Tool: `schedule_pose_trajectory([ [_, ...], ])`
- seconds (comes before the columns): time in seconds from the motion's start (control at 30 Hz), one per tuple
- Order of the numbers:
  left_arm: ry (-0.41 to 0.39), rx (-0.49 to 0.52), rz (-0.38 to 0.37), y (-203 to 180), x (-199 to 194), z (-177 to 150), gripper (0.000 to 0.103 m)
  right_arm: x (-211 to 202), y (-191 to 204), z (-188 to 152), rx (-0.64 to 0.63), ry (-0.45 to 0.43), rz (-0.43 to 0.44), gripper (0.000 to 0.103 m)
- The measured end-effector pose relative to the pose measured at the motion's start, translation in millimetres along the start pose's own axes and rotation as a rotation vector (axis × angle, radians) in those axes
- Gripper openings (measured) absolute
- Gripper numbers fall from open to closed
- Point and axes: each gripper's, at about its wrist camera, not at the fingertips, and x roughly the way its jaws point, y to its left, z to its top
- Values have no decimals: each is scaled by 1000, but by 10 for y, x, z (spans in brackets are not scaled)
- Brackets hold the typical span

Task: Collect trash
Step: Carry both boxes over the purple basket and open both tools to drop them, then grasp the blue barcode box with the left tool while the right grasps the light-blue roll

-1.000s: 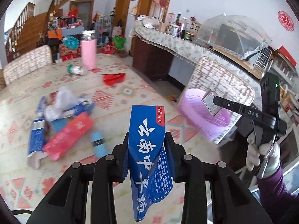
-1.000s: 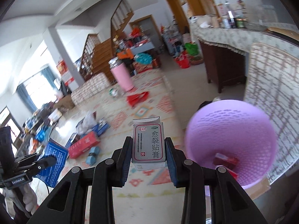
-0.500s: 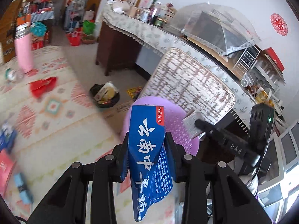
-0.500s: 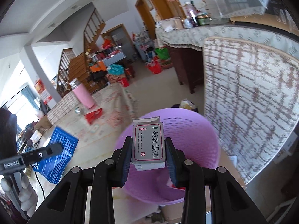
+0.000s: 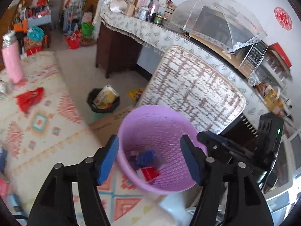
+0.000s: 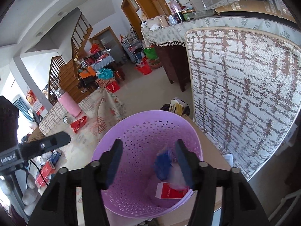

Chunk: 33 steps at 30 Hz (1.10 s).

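A purple perforated bin [image 5: 131,118] stands beside the table; it also shows in the right wrist view [image 6: 131,130]. My left gripper [image 5: 149,158] is open and empty right above it. My right gripper [image 6: 147,162] is open and empty over the same bin. Inside lie a blue box [image 5: 145,157] and a red box [image 5: 150,173]; the right wrist view shows the blurred blue box [image 6: 162,163] and the red box [image 6: 169,190]. The right gripper's body [image 5: 244,150] shows in the left wrist view at the bin's right.
A patterned chair back [image 5: 193,92] stands behind the bin. A black bin with wrappers [image 5: 103,100] and a cardboard box [image 5: 111,124] sit on the floor. On the patterned table are a pink flask [image 5: 11,60], red wrapper [image 5: 29,98] and more boxes [image 6: 47,171].
Both grippers opened over the purple bin. The blue box left my left gripper and the white ointment box left my right one; both dropped into the bin.
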Motion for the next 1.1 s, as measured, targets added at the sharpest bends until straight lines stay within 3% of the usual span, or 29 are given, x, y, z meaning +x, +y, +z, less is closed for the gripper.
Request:
schedule_pose_trajectory([
  [0.23, -49, -33, 119, 421, -642, -351, 78, -13, 412, -94, -92, -26, 11, 74],
  [0.37, -72, -62, 261, 819, -1079, -620, 79, 13, 742, -203, -149, -11, 54, 74],
  [0.43, -87, -80, 347, 1084, -1332, -782, 79, 42, 924, -270, -176, 10, 79, 74],
  [0.63, -111, -248, 508, 2026, -1992, -1204, 79, 195, 1413, -501, -247, 97, 140, 75],
  [0.73, -104, -307, 582, 2432, -2142, -1348, 79, 316, 1689, -661, -270, 150, 180, 76],
  [0.93, -33, -410, 562, 3052, -2024, -1447, 79, 623, 2303, -1032, -305, 275, 252, 76],
  [1.1, 8, -399, 567, 3247, -1846, -1450, 78, 910, 2824, -1295, -352, 351, 276, 76],
])
